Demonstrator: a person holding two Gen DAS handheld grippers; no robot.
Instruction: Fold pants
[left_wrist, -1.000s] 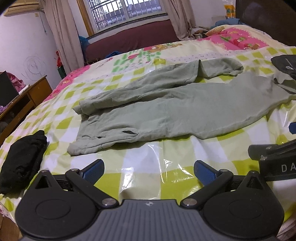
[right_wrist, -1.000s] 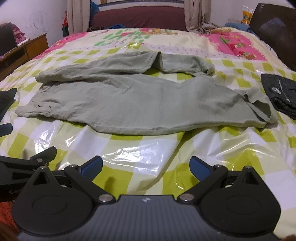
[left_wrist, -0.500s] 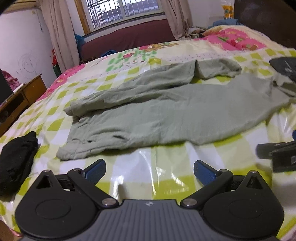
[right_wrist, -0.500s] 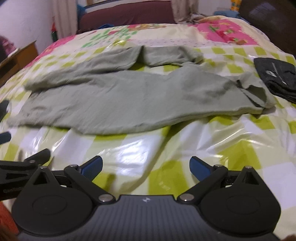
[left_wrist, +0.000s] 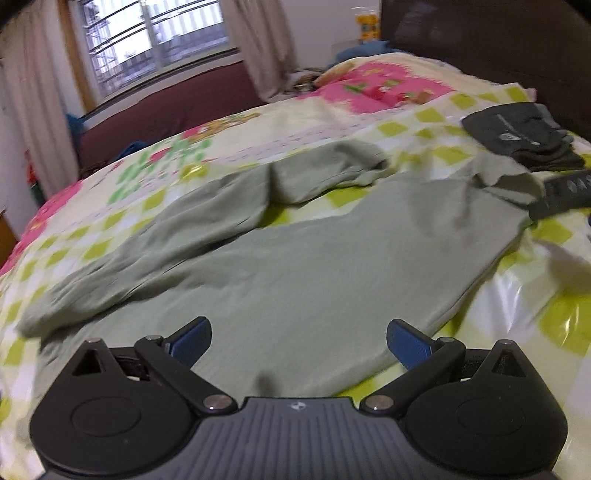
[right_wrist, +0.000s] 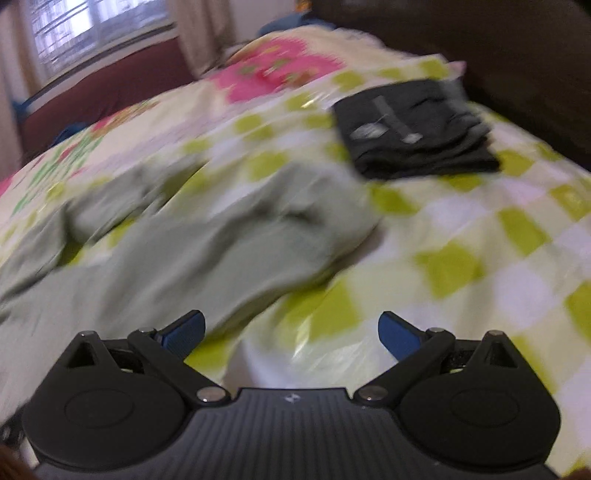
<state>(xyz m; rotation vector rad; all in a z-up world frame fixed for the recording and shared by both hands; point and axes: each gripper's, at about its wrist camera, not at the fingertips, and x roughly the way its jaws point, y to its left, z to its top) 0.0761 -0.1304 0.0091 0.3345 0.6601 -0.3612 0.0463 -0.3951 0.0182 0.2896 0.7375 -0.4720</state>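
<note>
Sage-green pants (left_wrist: 314, 266) lie spread across the bed, legs running to the left, waist end toward the right. My left gripper (left_wrist: 298, 341) hovers open just over the near edge of the nearer leg, nothing between its blue fingertips. In the right wrist view the waist end of the pants (right_wrist: 236, 243) lies bunched to the left of centre. My right gripper (right_wrist: 291, 332) is open above the bare bedspread beside that waist end, its left fingertip (right_wrist: 184, 330) near the cloth's edge. The right gripper's black body (left_wrist: 561, 194) shows at the right edge of the left wrist view.
The bed wears a yellow-green checked cover (right_wrist: 461, 258) under glossy plastic. A folded dark grey garment (right_wrist: 413, 129) lies beyond the waist end, near a dark headboard (left_wrist: 498, 48). A maroon sofa (left_wrist: 166, 110) and curtained window (left_wrist: 147, 37) stand behind the bed.
Both grippers have moved forward and to the right, closer to the pants. The left one is now over the leg, the right one has swung toward the waist end. Both stay open.
</note>
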